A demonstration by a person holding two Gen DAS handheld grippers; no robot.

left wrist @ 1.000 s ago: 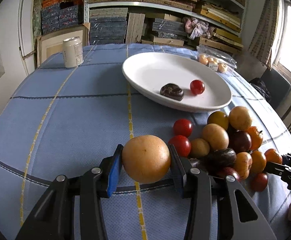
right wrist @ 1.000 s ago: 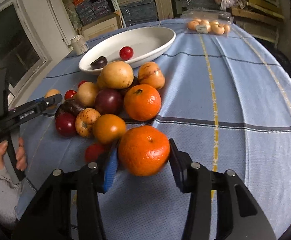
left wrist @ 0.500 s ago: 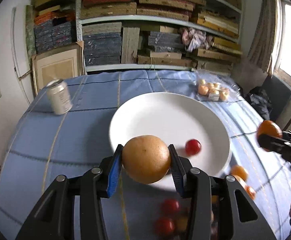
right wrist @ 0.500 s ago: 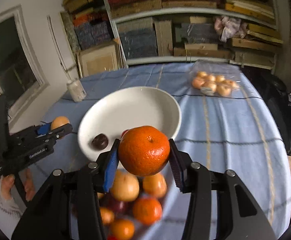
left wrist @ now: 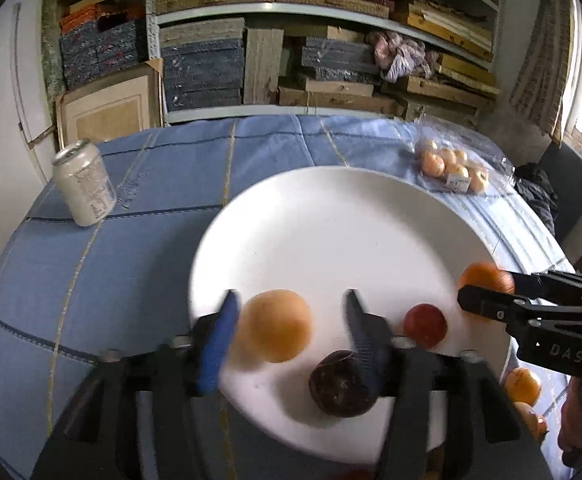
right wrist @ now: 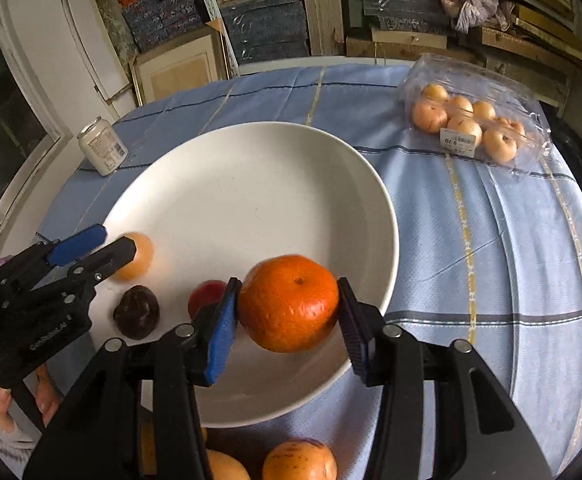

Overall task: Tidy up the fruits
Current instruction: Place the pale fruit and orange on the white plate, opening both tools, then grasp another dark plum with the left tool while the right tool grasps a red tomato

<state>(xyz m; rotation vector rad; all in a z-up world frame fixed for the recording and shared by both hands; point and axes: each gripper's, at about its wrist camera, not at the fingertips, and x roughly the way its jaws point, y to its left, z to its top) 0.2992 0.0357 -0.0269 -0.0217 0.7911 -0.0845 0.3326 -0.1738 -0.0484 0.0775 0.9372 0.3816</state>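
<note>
Over the near part of the white plate (left wrist: 331, 220) (right wrist: 251, 200), my left gripper (left wrist: 291, 300) (right wrist: 103, 248) has its jaws opening. A pale orange fruit (left wrist: 275, 330) (right wrist: 137, 256) is between them, blurred, with a gap to the right finger (left wrist: 363, 336). My right gripper (right wrist: 288, 284) (left wrist: 491, 300) is shut on a bright orange mandarin (right wrist: 289, 304) (left wrist: 485, 276) above the plate's near right rim. On the plate lie a dark wrinkled fruit (left wrist: 341, 384) (right wrist: 137, 312) and a red fruit (left wrist: 425, 324) (right wrist: 207, 296).
A pale drink can (left wrist: 85, 184) (right wrist: 102, 152) stands on the blue cloth left of the plate. A clear bag of small yellow fruits (left wrist: 455, 168) (right wrist: 471, 128) lies at the far right. Loose orange fruits (right wrist: 299, 460) (left wrist: 523, 384) lie near the plate's front edge. Stacked shelves fill the background.
Both grippers have moved from the fruit pile to above the plate. The left jaws have widened and the pale fruit is no longer clamped. The right still holds the mandarin.
</note>
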